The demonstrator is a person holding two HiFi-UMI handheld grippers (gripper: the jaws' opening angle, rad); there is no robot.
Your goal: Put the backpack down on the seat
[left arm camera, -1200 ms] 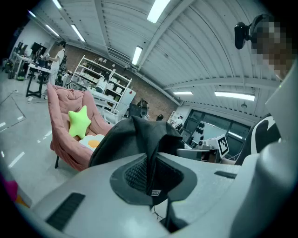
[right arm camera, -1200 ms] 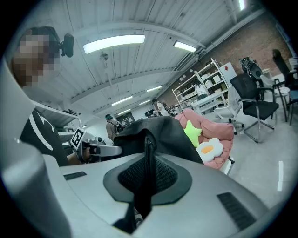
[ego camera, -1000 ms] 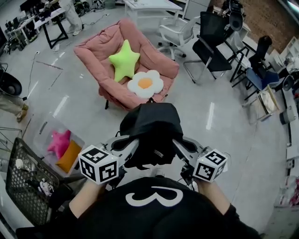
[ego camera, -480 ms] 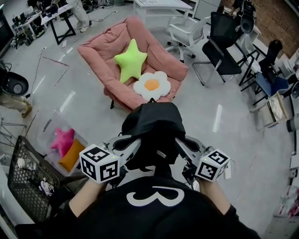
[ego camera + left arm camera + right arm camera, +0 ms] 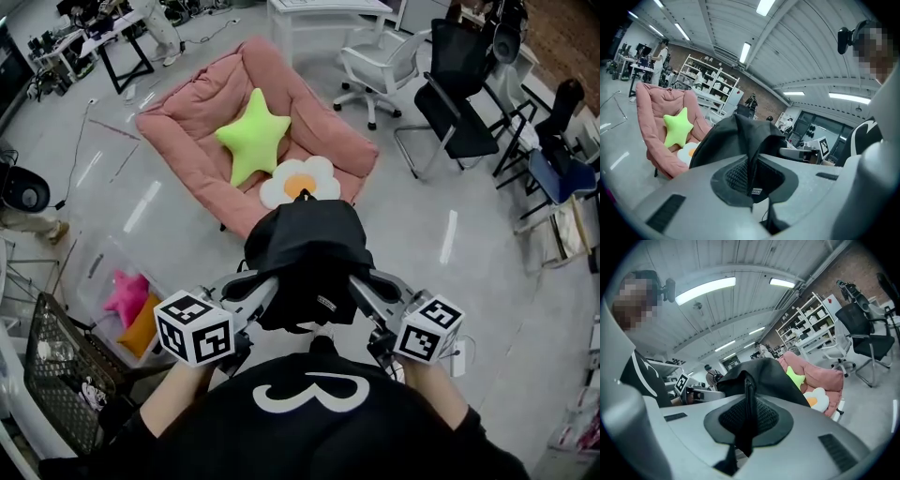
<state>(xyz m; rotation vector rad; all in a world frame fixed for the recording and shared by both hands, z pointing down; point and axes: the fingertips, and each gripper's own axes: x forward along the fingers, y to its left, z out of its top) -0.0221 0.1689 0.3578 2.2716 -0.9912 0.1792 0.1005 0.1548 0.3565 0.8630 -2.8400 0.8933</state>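
We hold the black fabric backpack [image 5: 305,248] up in front of us, one black strap in each claw. The left claw [image 5: 255,289] is pressed together on a strap, which runs up between its jaws in the left gripper view, with a small white label just above the pinch. The right claw [image 5: 364,289] is clamped in the same way on the other strap, which stands as a dark band between its closed jaws in the right gripper view. The backpack hangs between the two claws, clear of the floor and not on the seat.

Ahead of us stands the low pink padded armchair [image 5: 202,103]. A lime-green star-shaped cushion [image 5: 251,136] lies on it, with a white flower-shaped cushion with an orange centre [image 5: 298,181] near its front edge. From the head view, the top of the backpack overlaps that front edge and the flower cushion.

Beyond the armchair stand a white swivel office chair [image 5: 380,66] and a black office chair [image 5: 459,89]. At our left on the floor is a clear plastic bin [image 5: 94,267] that holds a pink star cushion [image 5: 127,292], with a black wire basket [image 5: 56,370] beside it.
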